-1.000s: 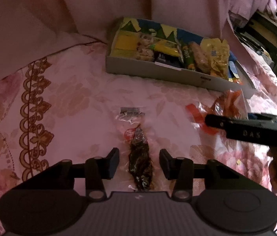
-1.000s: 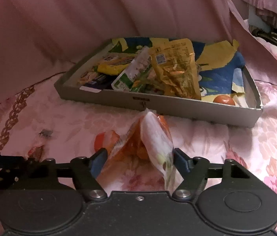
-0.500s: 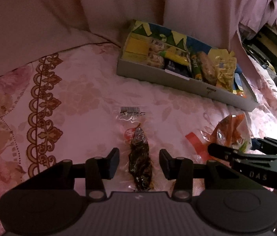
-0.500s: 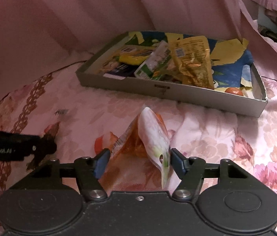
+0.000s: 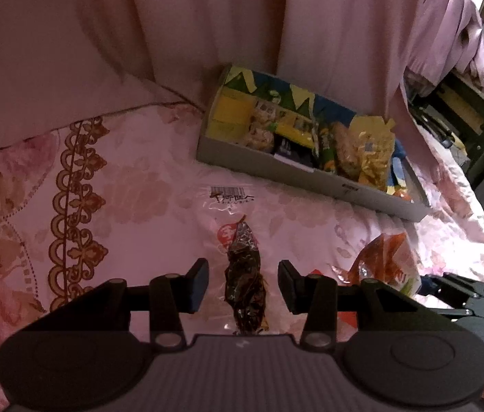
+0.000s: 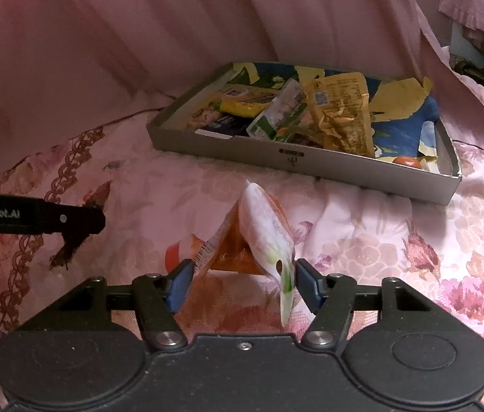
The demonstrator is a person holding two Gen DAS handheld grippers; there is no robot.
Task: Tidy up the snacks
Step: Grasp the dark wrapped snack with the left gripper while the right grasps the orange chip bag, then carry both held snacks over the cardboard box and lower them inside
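Observation:
A dark snack in a clear wrapper [image 5: 243, 274] lies on the pink bedspread [image 5: 138, 213]. My left gripper [image 5: 243, 286] is open around it, with a gap at each pad. In the right wrist view an orange and white snack packet [image 6: 259, 237] stands buckled like a tent. My right gripper [image 6: 243, 281] has both pads against its edges and the jaws are still closing. The same packet [image 5: 387, 261] shows at the lower right of the left wrist view. A grey tray [image 6: 345, 171] full of snack packets sits at the back against the curtain.
Pink curtains [image 6: 138, 34] hang close behind the tray [image 5: 276, 166]. A dark shelf unit [image 5: 465, 116] stands off the bed's right edge, with pink clothes [image 5: 454, 27] above it. One finger of the left gripper [image 6: 80, 221] reaches in from the left of the right wrist view.
The right gripper's jaws have drawn in onto the orange packet and it has pulled back from the tray. The left gripper has rolled a little; the dark snack still lies between its open jaws.

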